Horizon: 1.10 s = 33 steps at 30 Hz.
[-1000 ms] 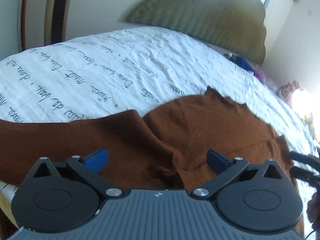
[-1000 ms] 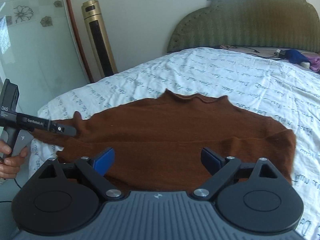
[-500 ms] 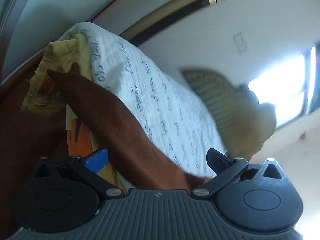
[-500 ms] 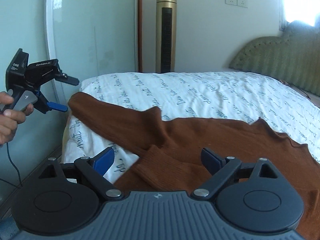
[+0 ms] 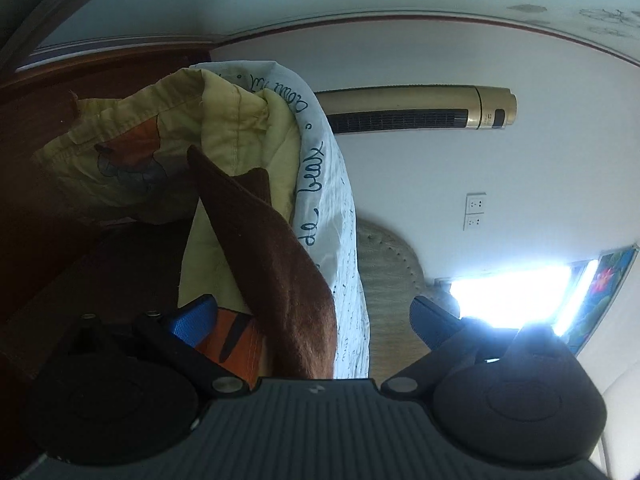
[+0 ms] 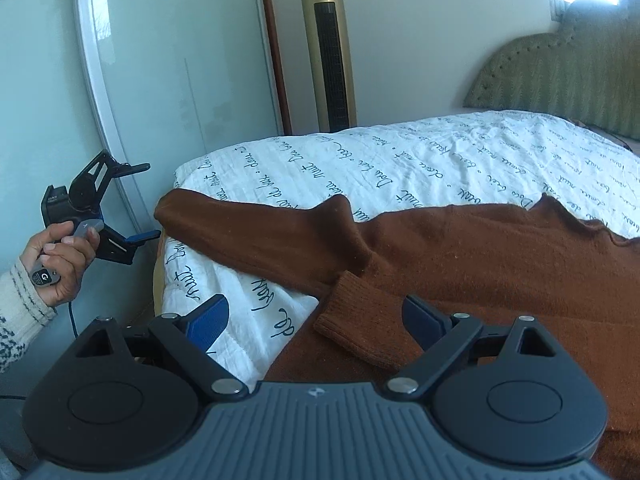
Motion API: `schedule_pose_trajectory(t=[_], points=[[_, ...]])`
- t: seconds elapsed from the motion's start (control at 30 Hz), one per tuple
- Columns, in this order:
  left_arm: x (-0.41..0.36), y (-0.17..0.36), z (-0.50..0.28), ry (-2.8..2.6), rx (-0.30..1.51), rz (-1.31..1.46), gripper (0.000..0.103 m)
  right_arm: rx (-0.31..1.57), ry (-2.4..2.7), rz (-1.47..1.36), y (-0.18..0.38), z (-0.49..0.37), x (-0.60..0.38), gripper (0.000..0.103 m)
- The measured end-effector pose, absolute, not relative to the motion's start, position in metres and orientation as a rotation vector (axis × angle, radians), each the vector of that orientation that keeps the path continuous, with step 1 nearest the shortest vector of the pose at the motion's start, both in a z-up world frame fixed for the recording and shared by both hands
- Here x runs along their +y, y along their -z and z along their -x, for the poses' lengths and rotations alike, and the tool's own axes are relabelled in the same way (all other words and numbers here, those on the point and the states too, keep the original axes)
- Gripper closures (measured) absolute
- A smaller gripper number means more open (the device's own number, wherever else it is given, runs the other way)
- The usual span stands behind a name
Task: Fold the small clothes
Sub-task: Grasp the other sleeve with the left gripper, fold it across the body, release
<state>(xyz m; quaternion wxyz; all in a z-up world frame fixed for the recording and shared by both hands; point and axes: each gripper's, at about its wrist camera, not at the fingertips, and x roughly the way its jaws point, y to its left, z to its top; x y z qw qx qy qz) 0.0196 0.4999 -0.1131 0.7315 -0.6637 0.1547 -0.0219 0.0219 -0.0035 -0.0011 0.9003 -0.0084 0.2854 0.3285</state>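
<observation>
A brown knit sweater (image 6: 480,256) lies on the white bed cover. One sleeve (image 6: 248,236) stretches left to the bed corner; a ribbed cuff (image 6: 360,332) lies folded on the body. My right gripper (image 6: 316,320) is open, just above the cuff, holding nothing. My left gripper (image 5: 312,320) is open and rolled sideways at the bed's corner, with the sleeve end (image 5: 264,256) hanging between its fingers untouched. It also shows in the right wrist view (image 6: 140,204), open, held in a hand left of the sleeve tip.
The white bed cover with script print (image 6: 400,160) hangs over a yellow sheet (image 5: 224,132) at the corner. A gold tower fan (image 6: 328,48) stands behind the bed by a glass panel (image 6: 168,60). A green headboard (image 6: 560,76) is at the right.
My left gripper left the sweater body, swung to the bed's left corner and rolled sideways by the sleeve end. My right gripper turned left, towards the sleeve and cuff.
</observation>
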Motion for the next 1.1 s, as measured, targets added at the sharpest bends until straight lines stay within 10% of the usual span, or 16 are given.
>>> schedule_pose_trajectory(t=[0.17,0.63,1.1], points=[[0.500,0.112,-0.020,0.029,0.335,1.465,0.097,0.589,-0.651,0.005,0.001,-0.020,-0.011,0.009],[0.431,-0.013,0.016,-0.032,0.237,1.097,0.098,0.529,-0.610,-0.063,-0.011,-0.015,-0.038,0.009],[0.102,-0.048,-0.057,0.228,0.522,0.799,0.095,0.561,-0.229,-0.271,0.005,-0.022,-0.148,0.009]])
